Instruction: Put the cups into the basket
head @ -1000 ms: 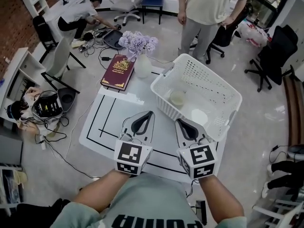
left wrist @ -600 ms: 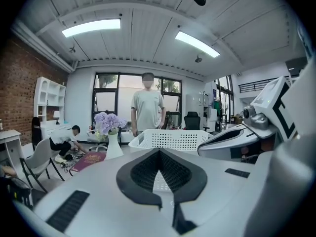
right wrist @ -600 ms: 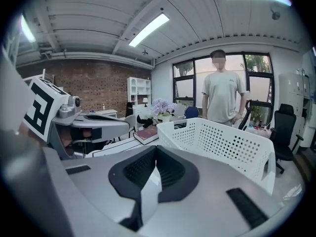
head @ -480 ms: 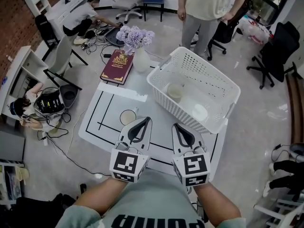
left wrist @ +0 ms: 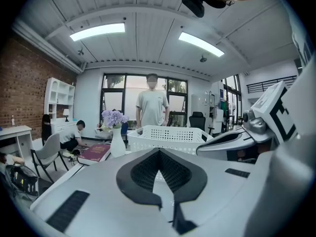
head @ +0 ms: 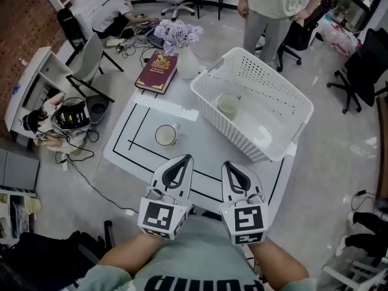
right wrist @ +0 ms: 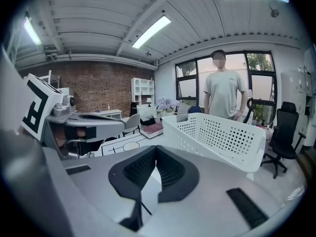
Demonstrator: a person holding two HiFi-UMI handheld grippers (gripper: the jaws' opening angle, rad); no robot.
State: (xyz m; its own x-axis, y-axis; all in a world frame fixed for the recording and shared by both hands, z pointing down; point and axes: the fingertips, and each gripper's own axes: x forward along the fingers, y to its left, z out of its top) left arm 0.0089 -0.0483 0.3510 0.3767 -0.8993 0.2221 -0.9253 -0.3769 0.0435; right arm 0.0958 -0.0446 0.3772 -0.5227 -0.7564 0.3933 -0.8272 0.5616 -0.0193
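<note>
A white perforated basket stands on the right half of the table. One pale cup sits upright inside it. A second cup with a handle stands on the table to the basket's left, inside the black lines. My left gripper and right gripper hover side by side over the table's near edge, both shut and empty. The left one is just short of the table cup. The basket lies ahead of the left gripper. It stretches to the right of the right gripper.
A white vase of purple flowers and a dark red book sit at the table's far end. One person stands beyond the basket; another crouches on the floor. Chairs, cables and shelving ring the white table.
Both grippers have drawn back toward me, away from the basket. The table cup, hidden behind the left gripper a second ago, now shows in front of it.
</note>
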